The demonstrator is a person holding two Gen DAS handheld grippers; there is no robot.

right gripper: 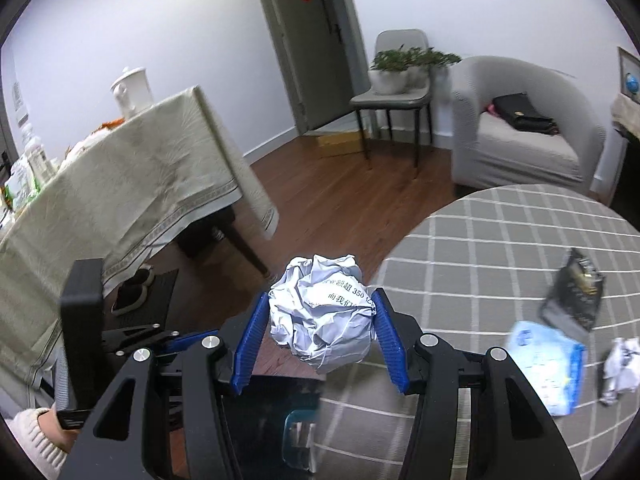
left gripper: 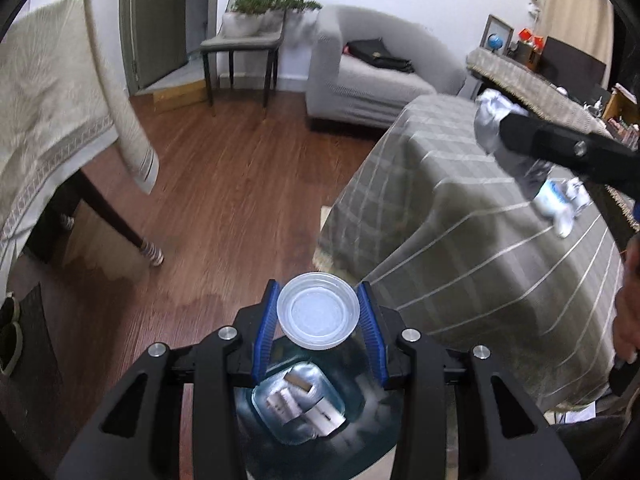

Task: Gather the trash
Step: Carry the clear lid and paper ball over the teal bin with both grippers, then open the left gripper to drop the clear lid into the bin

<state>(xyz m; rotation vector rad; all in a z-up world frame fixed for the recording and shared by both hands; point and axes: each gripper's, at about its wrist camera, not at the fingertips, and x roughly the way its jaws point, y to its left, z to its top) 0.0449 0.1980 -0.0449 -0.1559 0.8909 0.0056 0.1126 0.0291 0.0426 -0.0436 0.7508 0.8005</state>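
My left gripper is shut on a clear plastic cup, its blue pads pressing both sides; the cup's round base faces the camera. Under it opens a bin lined with a black bag, with a teal see-through tub lying inside. My right gripper is shut on a crumpled ball of printed white paper, held over the edge of the checked table above the same bin. The left wrist view shows that paper ball at upper right.
On the checked cloth lie a black packet, a blue-white plastic packet and a crumpled wrapper. A beige-clothed table stands left, with shoes under it. A grey armchair and chair are behind. A cream sleeve shows at lower left.
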